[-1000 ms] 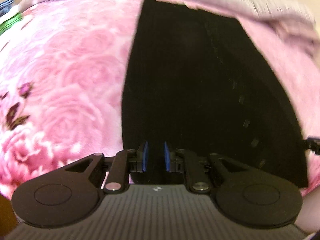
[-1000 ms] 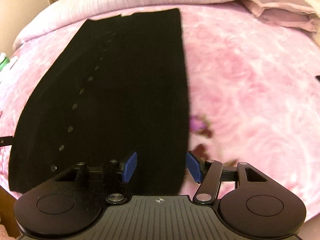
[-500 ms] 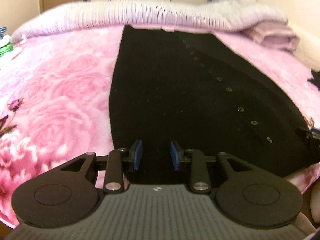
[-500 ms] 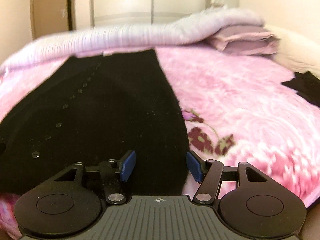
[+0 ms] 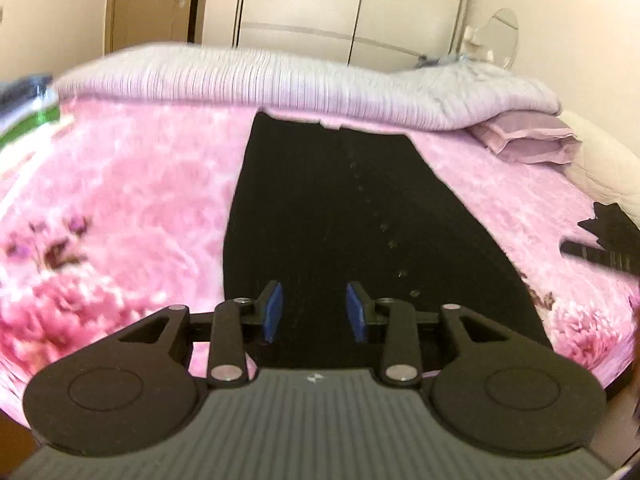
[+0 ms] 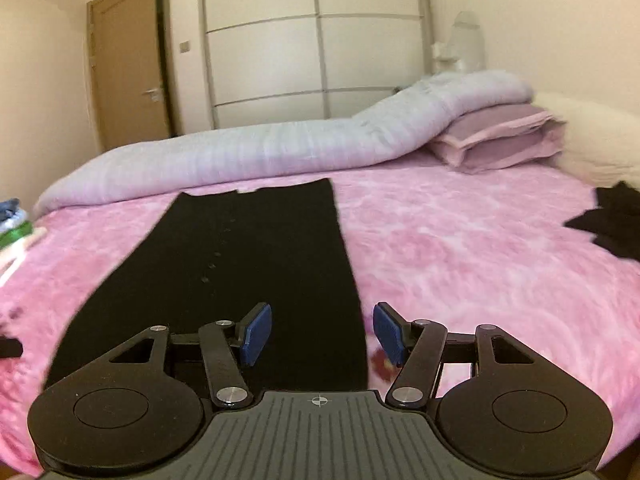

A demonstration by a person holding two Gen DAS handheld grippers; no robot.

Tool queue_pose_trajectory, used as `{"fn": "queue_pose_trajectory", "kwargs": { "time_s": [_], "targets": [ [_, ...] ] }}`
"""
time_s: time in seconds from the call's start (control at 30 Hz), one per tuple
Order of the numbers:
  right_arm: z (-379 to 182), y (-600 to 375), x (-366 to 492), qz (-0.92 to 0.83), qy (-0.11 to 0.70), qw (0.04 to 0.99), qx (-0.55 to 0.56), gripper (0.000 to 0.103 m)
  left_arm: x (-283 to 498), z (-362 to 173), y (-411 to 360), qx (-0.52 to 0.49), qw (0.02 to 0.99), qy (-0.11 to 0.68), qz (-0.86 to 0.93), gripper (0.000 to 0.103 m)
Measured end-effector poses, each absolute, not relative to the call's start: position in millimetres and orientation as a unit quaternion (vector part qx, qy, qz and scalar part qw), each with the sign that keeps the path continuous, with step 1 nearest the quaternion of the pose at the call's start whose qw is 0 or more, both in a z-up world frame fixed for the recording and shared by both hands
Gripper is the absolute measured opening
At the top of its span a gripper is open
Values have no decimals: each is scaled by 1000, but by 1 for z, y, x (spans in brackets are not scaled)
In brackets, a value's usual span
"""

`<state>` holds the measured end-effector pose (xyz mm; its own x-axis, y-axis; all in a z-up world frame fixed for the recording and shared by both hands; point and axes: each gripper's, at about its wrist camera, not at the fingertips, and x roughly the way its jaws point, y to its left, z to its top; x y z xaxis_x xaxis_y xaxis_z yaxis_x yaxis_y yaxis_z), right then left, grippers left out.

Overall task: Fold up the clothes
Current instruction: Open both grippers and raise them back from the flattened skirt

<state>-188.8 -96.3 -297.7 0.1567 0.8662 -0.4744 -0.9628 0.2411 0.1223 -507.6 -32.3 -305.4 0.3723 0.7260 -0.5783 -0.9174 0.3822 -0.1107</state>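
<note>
Bed (image 6: pixel 460 240) carrying pink floral blanket, rolled duvet (image 6: pixel 240 152) lying along far edge. Black garment (image 6: pixel 248 256) lying flat, lengthwise on blanket, button row running down middle, near hem reaching bed's near edge. Likely light, limp, soft knit; sagging if lifted at single point. Judging best hold: both near hem corners, pinching thin edge. Left tool (image 5: pixel 314 312) hovering over hem, jaws parted, holding nothing. Right tool (image 6: pixel 322 334) straddling garment's right edge, jaws parted wide, empty.

Black garment (image 5: pixel 352 216), pink rose-print blanket (image 6: pixel 460 248), lilac duvet (image 6: pixel 260 148)
</note>
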Motion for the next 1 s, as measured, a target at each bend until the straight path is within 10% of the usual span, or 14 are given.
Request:
{"fn": "queue_pose_trajectory", "kwargs": {
  "time_s": [1.0],
  "targets": [
    [-289,-187,-280,571,302,751,-137,60,-504,-293,-109,-165,753,300,562,50]
  ]
}}
